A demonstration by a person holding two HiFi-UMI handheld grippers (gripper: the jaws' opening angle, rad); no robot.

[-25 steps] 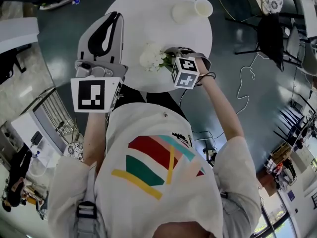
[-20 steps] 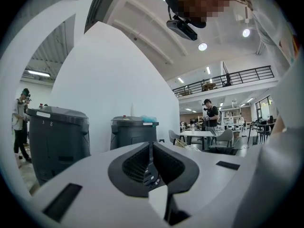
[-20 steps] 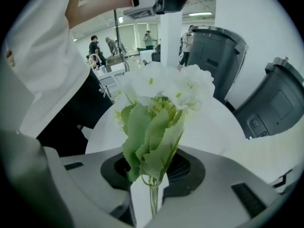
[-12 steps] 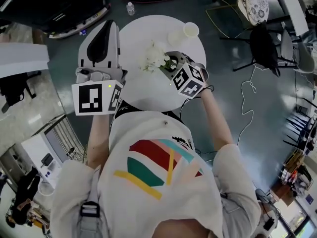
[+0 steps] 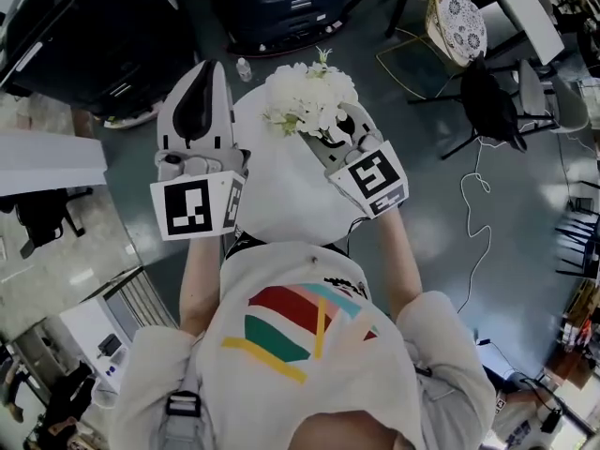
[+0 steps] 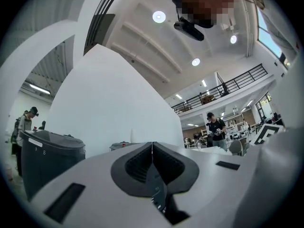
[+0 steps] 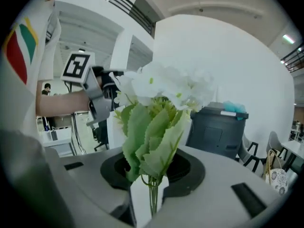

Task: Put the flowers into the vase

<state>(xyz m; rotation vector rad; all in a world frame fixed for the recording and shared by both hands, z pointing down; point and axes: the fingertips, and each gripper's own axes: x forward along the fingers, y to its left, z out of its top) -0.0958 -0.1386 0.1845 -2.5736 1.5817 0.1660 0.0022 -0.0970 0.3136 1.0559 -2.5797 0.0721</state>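
A bunch of white flowers (image 5: 309, 97) with green leaves is held up over the round white table (image 5: 281, 195). My right gripper (image 5: 328, 137) is shut on its thin green stems (image 7: 153, 198); blossoms (image 7: 164, 87) and leaves fill the right gripper view. My left gripper (image 5: 199, 71) hovers to the left of the flowers, its jaws shut with nothing between them (image 6: 152, 145). It also shows in the right gripper view (image 7: 97, 99), beside the blossoms. No vase shows in any view; the bouquet covers the table's far edge.
A dark cabinet (image 5: 281, 7) and a small bottle (image 5: 244, 68) stand on the floor beyond the table. Chairs (image 5: 487, 92) and a loose cable (image 5: 478, 214) lie to the right. A dark bin (image 6: 47, 160) and a distant person (image 6: 216, 129) show in the left gripper view.
Both grippers have risen. The right one lifted the flowers off the table and tipped them upward. The vase that showed at the table's far edge is now hidden.
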